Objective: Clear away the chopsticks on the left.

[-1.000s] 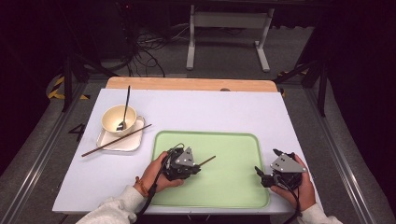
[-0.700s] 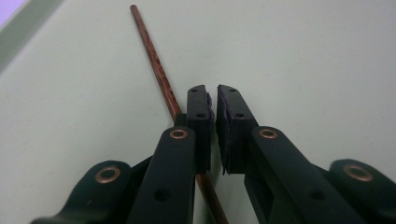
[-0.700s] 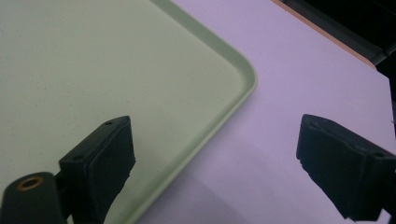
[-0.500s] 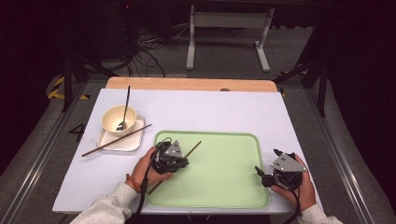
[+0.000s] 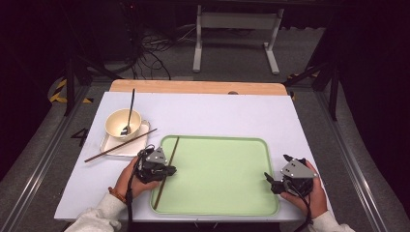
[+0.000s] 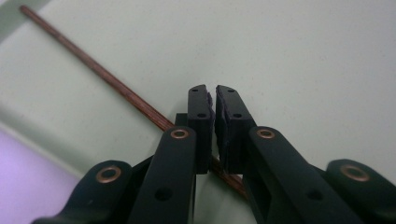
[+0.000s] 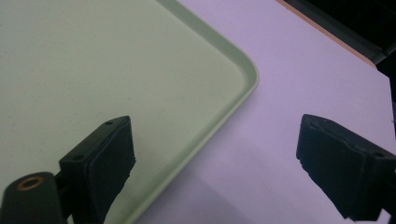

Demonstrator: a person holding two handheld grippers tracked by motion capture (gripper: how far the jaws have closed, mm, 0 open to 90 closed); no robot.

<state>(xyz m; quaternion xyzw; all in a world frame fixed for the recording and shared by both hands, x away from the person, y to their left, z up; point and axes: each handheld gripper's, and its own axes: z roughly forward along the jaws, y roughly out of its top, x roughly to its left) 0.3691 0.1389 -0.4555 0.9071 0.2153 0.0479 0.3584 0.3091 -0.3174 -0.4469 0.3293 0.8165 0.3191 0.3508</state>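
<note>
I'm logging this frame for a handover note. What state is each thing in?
Left gripper: jaws nearly shut, chopstick under them.
Right gripper: open, holding nothing, at the tray's right edge.
Chopstick on tray: lying flat along the tray's left side.
Second chopstick: resting across the small white plate.
Bowl: upright on the plate, spoon in it.
Spoon: leaning in the bowl.
Tray: flat on the table.

A white table (image 5: 217, 116) is carrying a green tray (image 5: 227, 174) near its front edge. A small white dish (image 5: 112, 145) is sitting just left of it.
</note>
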